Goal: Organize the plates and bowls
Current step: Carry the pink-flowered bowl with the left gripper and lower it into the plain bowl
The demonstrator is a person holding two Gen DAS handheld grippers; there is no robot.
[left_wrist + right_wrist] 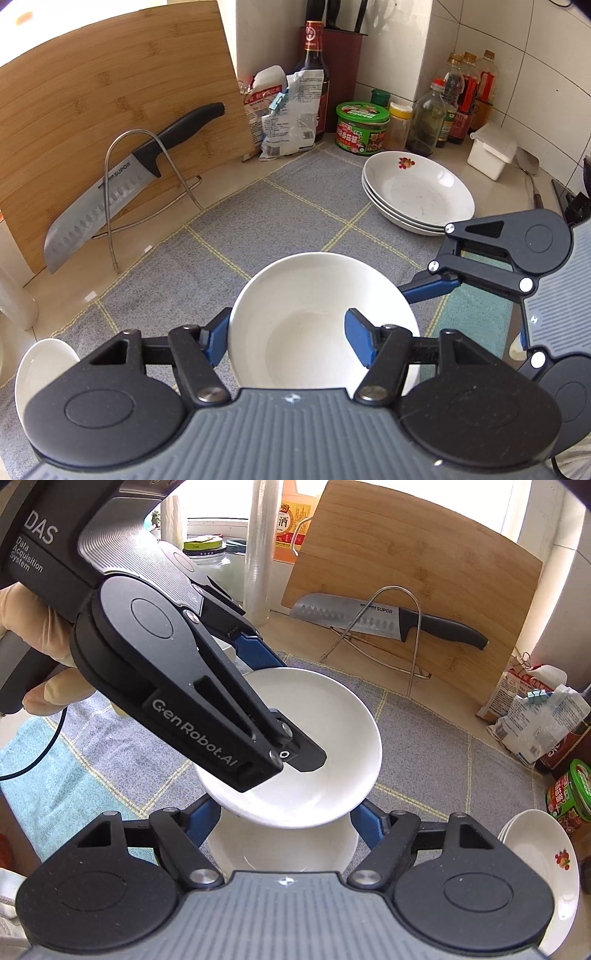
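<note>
My left gripper [286, 328] is shut on the wall of a white bowl [314, 295], one finger outside the rim and one inside. In the right wrist view that bowl [332, 720] hangs tilted, with the left gripper [280, 703] coming in from the upper left. Right under it a second white bowl [280, 853] sits between the blue fingers of my right gripper [282, 823], which is shut on its sides. Whether the two bowls touch is hidden. A third white bowl [40, 369] stands at the lower left. Stacked flower-print plates [417, 192] [546, 871] rest on the counter.
A grey checked cloth [295, 206] covers the counter. A bamboo board [110, 110] leans at the back, with a knife [110, 195] in a wire rack in front. Bags, bottles, a green jar [362, 127] and a white box [491, 151] crowd the corner. A gloved hand [14, 602] holds the left gripper.
</note>
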